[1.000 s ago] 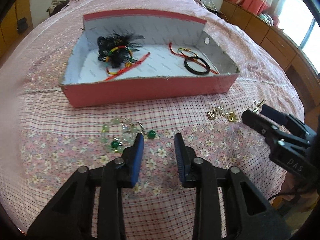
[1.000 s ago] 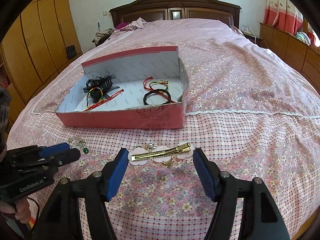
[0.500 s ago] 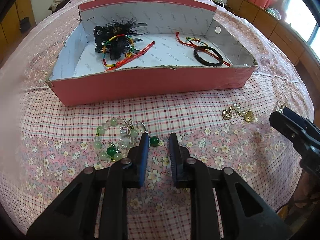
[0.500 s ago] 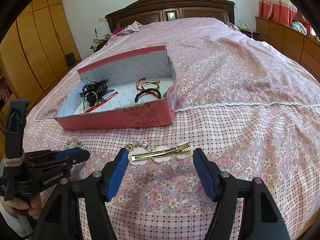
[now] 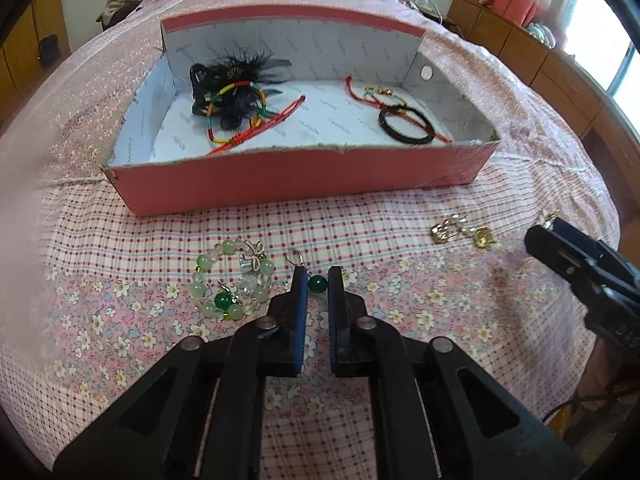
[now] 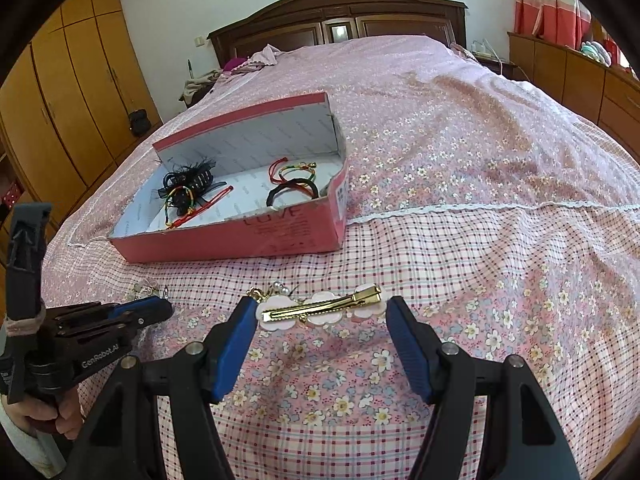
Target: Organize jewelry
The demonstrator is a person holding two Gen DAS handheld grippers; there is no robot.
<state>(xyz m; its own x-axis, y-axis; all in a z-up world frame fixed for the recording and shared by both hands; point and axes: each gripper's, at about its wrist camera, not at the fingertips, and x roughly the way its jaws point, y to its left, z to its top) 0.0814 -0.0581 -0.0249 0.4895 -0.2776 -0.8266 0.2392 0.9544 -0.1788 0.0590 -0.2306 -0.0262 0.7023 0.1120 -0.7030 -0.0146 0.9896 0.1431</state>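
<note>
A pink shoebox (image 5: 304, 184) (image 6: 240, 236) lies on the bed and holds a black feather clip, coloured cords and a black hair band (image 5: 406, 126). In front of it lie a pale green bead bracelet (image 5: 232, 280) and a green bead earring (image 5: 318, 283). My left gripper (image 5: 318, 280) has its jaws closed on the green bead earring, low on the bedspread. My right gripper (image 6: 322, 312) is open, its fingers on either side of a gold hair clip with pink flowers (image 6: 320, 306). Gold earrings (image 5: 460, 232) lie to the right.
The bed is covered in pink checked and floral bedspread (image 6: 480, 280). A dark wooden headboard (image 6: 340, 20) stands at the far end, wooden wardrobes (image 6: 60, 120) on the left and low cabinets (image 6: 580, 76) on the right. Clothes lie near the pillows.
My left gripper moved forward to the green bead earring and its jaws closed around it. My right gripper stayed open around the gold hair clip.
</note>
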